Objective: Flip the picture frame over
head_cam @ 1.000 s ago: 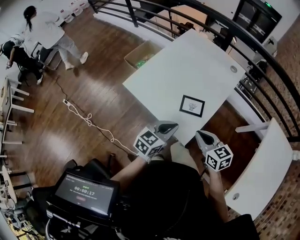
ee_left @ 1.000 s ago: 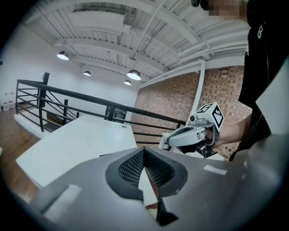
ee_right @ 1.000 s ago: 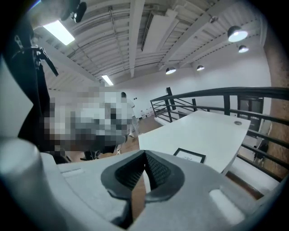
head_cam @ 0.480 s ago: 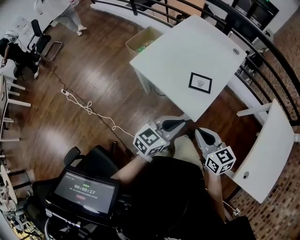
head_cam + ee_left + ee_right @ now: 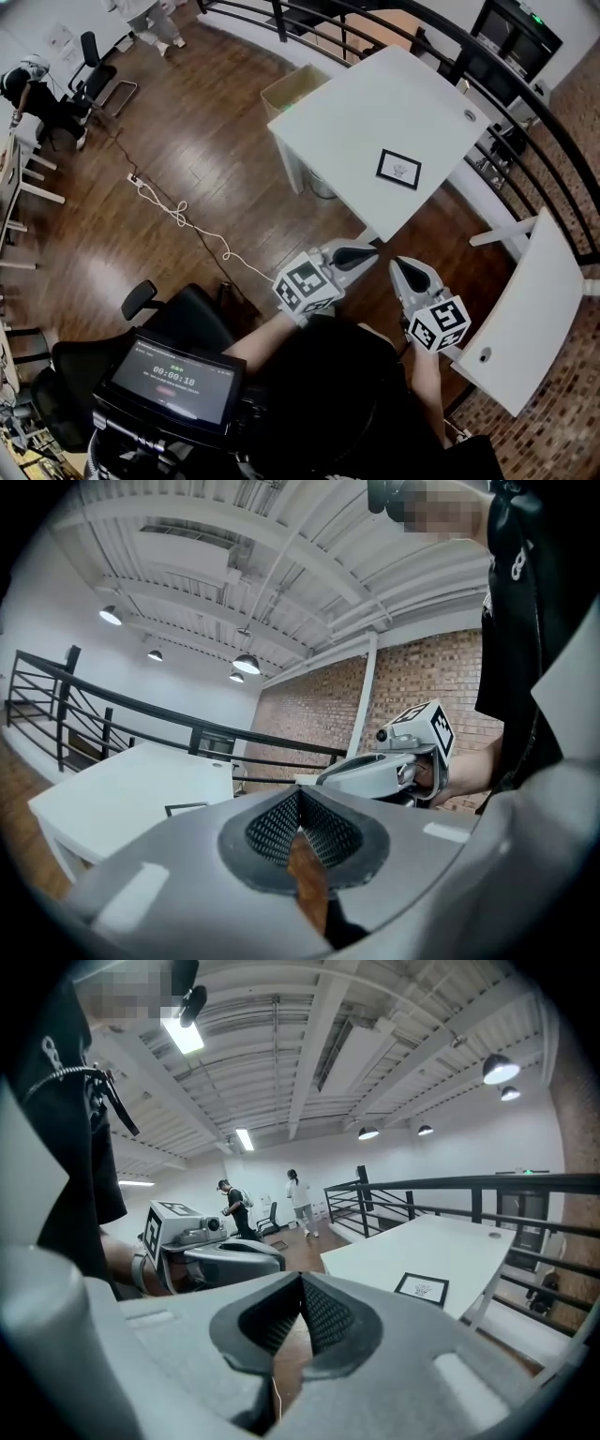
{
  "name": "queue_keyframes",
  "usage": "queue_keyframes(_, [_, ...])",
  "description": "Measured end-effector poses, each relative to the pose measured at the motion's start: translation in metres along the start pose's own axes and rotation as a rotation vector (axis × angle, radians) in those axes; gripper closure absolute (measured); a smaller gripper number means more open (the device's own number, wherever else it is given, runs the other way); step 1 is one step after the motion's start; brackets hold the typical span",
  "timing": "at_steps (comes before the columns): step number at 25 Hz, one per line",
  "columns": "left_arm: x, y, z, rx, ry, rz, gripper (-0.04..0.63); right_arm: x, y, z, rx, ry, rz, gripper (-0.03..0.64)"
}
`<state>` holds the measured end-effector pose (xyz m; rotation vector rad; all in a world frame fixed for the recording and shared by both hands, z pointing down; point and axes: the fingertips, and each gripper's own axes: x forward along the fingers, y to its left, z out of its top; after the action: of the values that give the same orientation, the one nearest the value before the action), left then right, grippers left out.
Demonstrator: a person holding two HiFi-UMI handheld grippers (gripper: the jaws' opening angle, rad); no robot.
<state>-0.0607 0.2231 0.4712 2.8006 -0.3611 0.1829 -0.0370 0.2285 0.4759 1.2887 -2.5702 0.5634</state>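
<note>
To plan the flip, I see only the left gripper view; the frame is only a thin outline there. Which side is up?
Observer: The head view shows the picture frame lying flat, drawing side up.
Operator: Is the right claw free?
Observer: Yes; the right gripper view shows the right claw shut and empty.
Operator: Is any claw at the frame?
Observer: No; the head view shows the left claw and the right one short of it, near a corner of the table.

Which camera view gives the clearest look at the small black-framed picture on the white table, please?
The head view: it sees the black-framed picture from above, whole and face up. The right gripper view shows it foreshortened; the left gripper view shows only a thin dark outline.
</note>
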Motion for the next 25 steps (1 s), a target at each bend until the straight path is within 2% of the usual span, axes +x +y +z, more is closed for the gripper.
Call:
queue_keyframes(6, [0.020,-0.051,-0.011,0.008,0.028,0.012,0.581,-0.054,0.004,-0.013,0.023,-0.037,-0.014,0.626])
queue_keyframes(13, [0.040,-0.124,-0.030,0.022,0.050,-0.032,0.581,-0.116,0.018,-0.037,0.050,-0.077,-0.038,0.626])
queue_keyframes(25, [0.034,-0.160,-0.043,0.027,0.073,-0.040,0.580,-0.143,0.039,-0.063,0.083,-0.077,-0.024,0.626])
